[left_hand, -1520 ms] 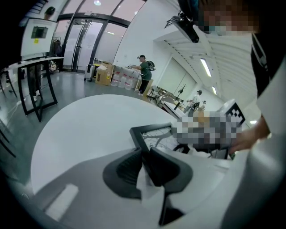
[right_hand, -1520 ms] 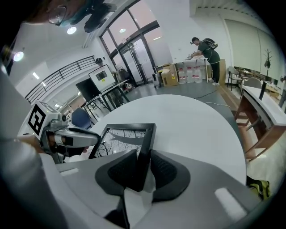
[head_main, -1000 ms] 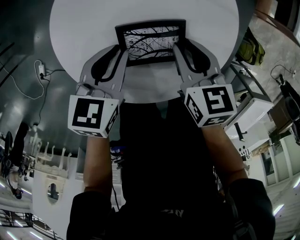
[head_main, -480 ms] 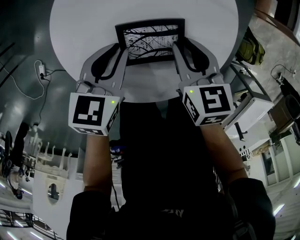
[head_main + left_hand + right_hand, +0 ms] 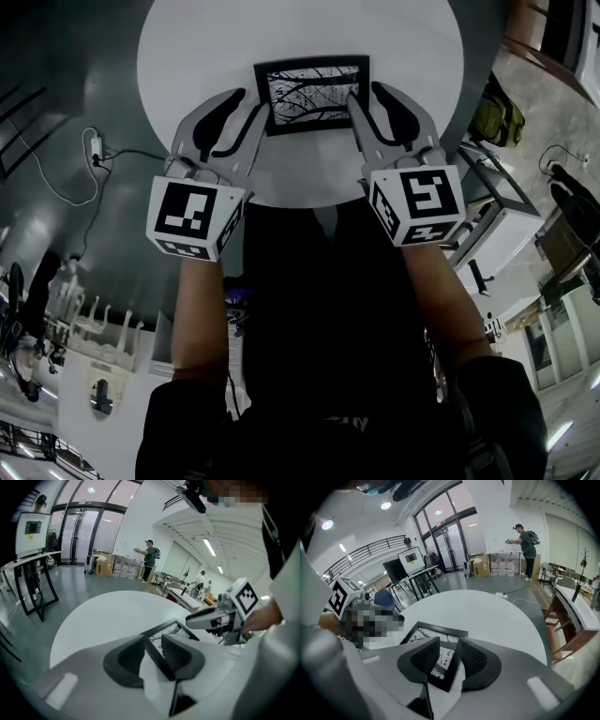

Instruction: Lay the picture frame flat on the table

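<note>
Both pairs of jaws have just been opening; in the earlier head view they sat tighter against the frame's side rails, and the frame's front rail looked bigger and nearer.

- Round white table (image 5: 187, 56): bare apart from the frame.
- Picture frame (image 5: 312, 94): black, with a branch print, face up. Both gripper views show it lying flat on the tabletop, toward the near edge and about centred between the hands.
- Left gripper (image 5: 251, 101): jaws wide and straddling the frame's left rail. White table shows between pad and rail, so no squeeze.
- Right gripper (image 5: 366, 92): same on the right rail. Jaws are spread and the rail stands loose between them.

Progress, as I judge it: the frame is down and let go, so the laying is done. Only drawing both grippers back off the rails without nudging the frame looks left.
</note>
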Demonstrator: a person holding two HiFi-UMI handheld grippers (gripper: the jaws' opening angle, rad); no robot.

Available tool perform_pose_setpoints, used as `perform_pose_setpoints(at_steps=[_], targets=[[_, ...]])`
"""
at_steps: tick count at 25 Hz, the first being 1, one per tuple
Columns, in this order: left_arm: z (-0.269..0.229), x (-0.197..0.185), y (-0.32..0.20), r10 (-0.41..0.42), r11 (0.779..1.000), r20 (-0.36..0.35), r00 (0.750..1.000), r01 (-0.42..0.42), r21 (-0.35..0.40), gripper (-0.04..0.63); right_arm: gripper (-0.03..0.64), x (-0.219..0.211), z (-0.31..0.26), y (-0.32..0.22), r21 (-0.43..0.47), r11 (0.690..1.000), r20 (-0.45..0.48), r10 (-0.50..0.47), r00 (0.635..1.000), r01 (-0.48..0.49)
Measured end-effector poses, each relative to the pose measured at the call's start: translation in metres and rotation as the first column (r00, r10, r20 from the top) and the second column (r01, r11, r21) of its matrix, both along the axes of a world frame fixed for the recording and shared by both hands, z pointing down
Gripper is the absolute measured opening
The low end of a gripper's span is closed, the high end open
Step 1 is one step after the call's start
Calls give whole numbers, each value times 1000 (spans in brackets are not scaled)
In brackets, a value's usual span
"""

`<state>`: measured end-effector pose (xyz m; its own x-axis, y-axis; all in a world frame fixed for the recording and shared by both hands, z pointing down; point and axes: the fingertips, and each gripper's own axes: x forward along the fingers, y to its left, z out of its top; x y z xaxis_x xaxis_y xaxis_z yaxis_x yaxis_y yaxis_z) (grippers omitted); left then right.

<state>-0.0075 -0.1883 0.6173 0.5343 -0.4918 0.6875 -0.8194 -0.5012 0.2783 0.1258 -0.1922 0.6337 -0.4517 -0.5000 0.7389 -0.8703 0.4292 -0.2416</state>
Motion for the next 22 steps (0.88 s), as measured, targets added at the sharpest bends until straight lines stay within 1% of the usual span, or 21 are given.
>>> perform_pose_setpoints(at_steps=[5, 7, 11, 16, 17, 22], targets=[[-42, -7, -12, 1, 998, -19, 1000, 0, 57, 109, 123, -15, -49, -16, 75, 997, 21, -21, 1000, 20], [-63, -11, -18, 3, 996, -30, 1000, -1, 84, 73, 104, -20, -71, -23, 113, 993, 16, -38, 999, 36], [-109, -20, -34, 14, 986, -38, 999, -8, 165, 41, 66, -26, -117, -39, 193, 980, -9, -57, 998, 58], [-178, -37, -50, 25, 962, -44, 999, -12, 273, 3, 28, -38, -189, -61, 313, 948, -7, -61, 998, 60], [-194, -40, -51, 29, 956, -45, 999, -14, 294, 3, 3, -41, -207, -64, 337, 940, -4, -64, 998, 62], [-279, -54, -56, 61, 921, -40, 997, -41, 388, 3, -2, -55, -297, -70, 439, 896, 20, -81, 997, 64]])
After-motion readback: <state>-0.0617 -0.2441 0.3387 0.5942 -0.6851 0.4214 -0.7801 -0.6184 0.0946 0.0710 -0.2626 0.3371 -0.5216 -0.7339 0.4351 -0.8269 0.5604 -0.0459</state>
